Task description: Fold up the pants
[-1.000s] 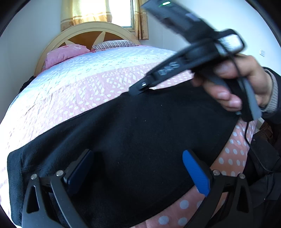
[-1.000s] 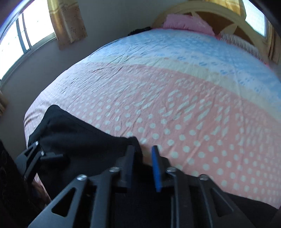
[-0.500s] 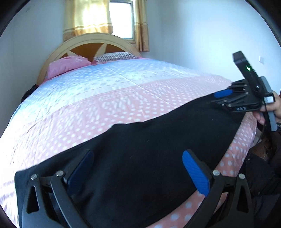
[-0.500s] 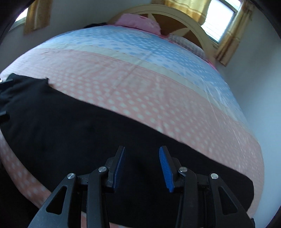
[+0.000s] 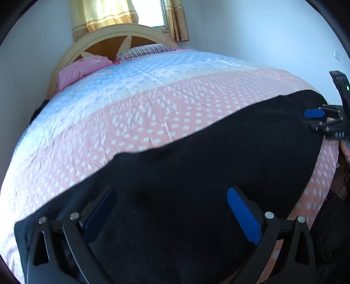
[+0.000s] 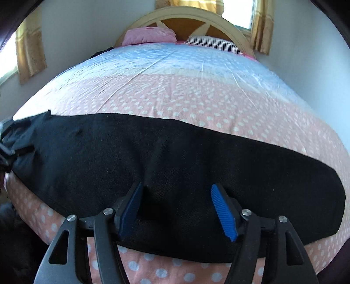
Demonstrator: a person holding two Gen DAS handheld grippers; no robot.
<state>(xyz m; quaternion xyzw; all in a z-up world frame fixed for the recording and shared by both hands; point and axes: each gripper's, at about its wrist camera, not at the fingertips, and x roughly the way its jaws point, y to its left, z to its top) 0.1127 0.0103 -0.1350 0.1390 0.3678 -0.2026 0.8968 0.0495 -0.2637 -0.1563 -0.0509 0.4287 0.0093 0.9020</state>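
Across the foot of the bed, the long black fleece pants (image 6: 175, 161) lie flat in one band from edge to edge on the pink, white-dotted bedspread (image 6: 179, 102). At the far left of my right camera's view, one end of the pants is rumpled where it reaches the bed's edge. My left gripper (image 5: 172, 209) hangs just above the dark cloth with its blue-padded fingers (image 5: 240, 209) spread wide and nothing between them; whether the tips touch the fabric I cannot tell. Farther right, my right gripper (image 6: 175, 207) sits over the near hem of the pants, its jaws likewise parted and empty, one ribbed blue pad (image 6: 223, 212) showing clearly. Seen from my left camera, that right gripper (image 5: 317, 119) is at the right-hand end of the pants, near the bed's corner, with a bit of my hand just below it. Beyond the pants the cover turns pale blue toward the arched wooden headboard (image 6: 196, 15), where a pink pillow (image 6: 148, 36) lies left of a striped pillow (image 6: 210, 42).
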